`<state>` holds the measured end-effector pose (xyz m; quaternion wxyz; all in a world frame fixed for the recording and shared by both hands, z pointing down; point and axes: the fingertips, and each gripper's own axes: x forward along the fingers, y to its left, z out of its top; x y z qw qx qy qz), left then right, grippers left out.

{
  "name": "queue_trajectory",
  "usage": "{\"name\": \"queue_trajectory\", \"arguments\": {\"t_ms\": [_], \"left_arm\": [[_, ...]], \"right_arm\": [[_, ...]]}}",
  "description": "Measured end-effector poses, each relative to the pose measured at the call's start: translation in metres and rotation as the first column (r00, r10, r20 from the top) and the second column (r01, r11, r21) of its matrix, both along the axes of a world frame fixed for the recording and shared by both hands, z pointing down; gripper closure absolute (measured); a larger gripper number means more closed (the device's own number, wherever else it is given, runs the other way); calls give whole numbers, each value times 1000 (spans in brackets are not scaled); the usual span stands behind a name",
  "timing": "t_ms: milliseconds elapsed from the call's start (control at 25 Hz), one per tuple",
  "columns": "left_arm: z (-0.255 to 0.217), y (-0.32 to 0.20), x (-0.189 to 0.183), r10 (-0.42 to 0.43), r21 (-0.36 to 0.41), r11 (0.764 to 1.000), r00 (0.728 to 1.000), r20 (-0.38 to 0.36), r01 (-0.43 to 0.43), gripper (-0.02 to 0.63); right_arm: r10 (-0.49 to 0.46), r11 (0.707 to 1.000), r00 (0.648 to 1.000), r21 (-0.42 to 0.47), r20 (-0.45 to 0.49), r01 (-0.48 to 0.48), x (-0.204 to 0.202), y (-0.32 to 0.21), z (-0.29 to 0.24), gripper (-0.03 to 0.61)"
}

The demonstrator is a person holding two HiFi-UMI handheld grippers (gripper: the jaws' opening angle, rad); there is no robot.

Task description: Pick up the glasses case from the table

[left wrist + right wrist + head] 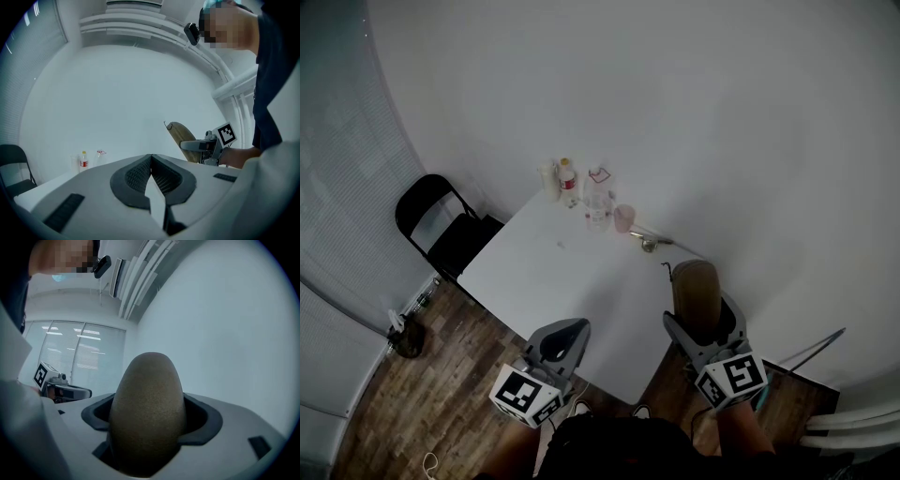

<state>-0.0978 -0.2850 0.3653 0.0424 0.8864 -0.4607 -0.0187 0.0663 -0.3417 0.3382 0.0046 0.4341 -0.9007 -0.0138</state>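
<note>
Tan and finely grained, the glasses case (146, 413) is a smooth, egg-shaped shell clamped between the jaws of the right gripper (701, 323). Those jaws are spread to the case's width and press on its two sides, while its domed end stands well past the jaw tips. It sits in that grip, not on the table. The left gripper (151, 164) has its jaws closed together, the ribbed black pads meeting along one seam with nothing between them. Both grippers are moulded grey plastic with dark inlays.

Ahead of the left jaws lies the matte white table (553, 272). At its far edge, well beyond both pairs of jaws, stand a red-labelled bottle (568, 181), a clear bottle (597, 202) and a pale pink cup (623, 217). Left of the left jaws a black folding chair (441, 220) stands on a dark wood-plank floor (412, 394). A plain white wall (675, 112) rises ahead of the jaws, and slatted blinds (79, 352) show in the right gripper view, to the left of its jaws
</note>
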Motion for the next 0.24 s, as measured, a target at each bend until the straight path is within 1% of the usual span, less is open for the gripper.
{"name": "queue_trajectory", "arguments": {"t_ms": [240], "left_arm": [[-4, 1, 1, 0, 7, 1000, 1000, -3, 0, 594]], "right_arm": [[14, 1000, 1000, 2, -21, -14, 4, -1, 2, 169]]}}
